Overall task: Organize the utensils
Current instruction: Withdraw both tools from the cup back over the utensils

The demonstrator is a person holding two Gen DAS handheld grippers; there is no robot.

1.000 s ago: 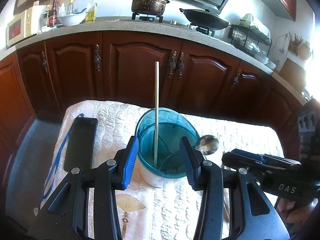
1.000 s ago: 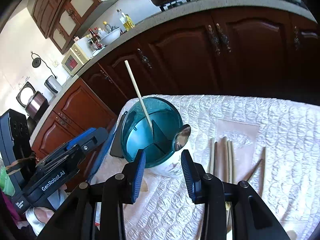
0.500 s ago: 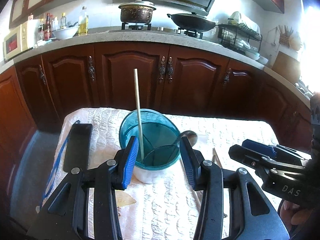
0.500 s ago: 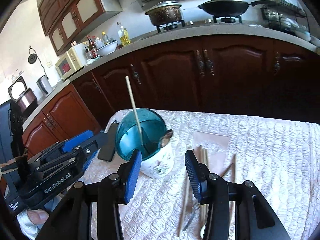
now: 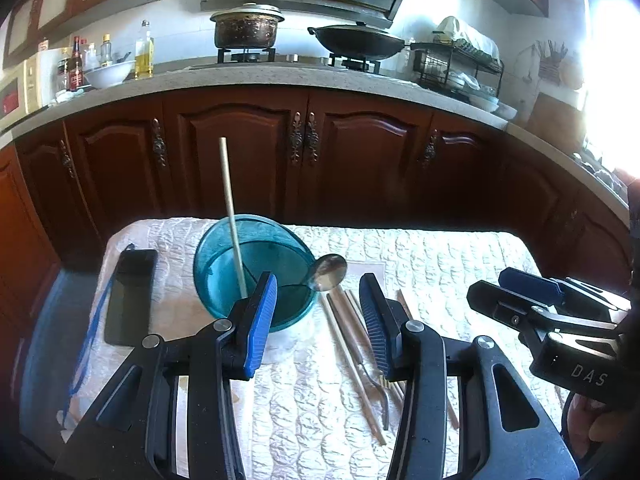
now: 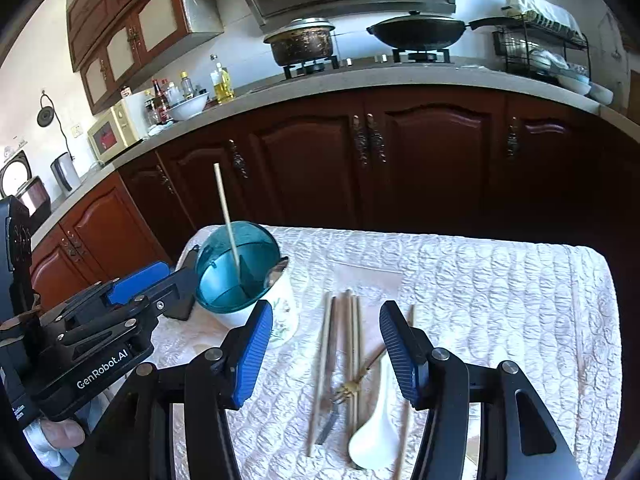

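Observation:
A white holder with a teal divided insert (image 5: 250,270) (image 6: 236,276) stands on the quilted cloth. One chopstick (image 5: 232,216) (image 6: 227,212) stands upright in it and a metal spoon (image 5: 329,273) leans on its right rim. Several chopsticks (image 6: 352,344) (image 5: 348,344), a fork (image 6: 344,394) and a white ceramic spoon (image 6: 374,432) lie flat right of the holder. My left gripper (image 5: 318,320) is open and empty, just before the holder. My right gripper (image 6: 326,354) is open and empty above the loose utensils.
A black phone (image 5: 130,296) with a blue strap lies left of the holder. The table (image 6: 520,300) is covered with a white quilted cloth. Dark wooden cabinets (image 5: 312,152) stand behind, with a pot and wok on the counter.
Both grippers have pulled back from the holder and risen. The loose chopsticks, fork and white spoon have come into view. Both stay open and empty.

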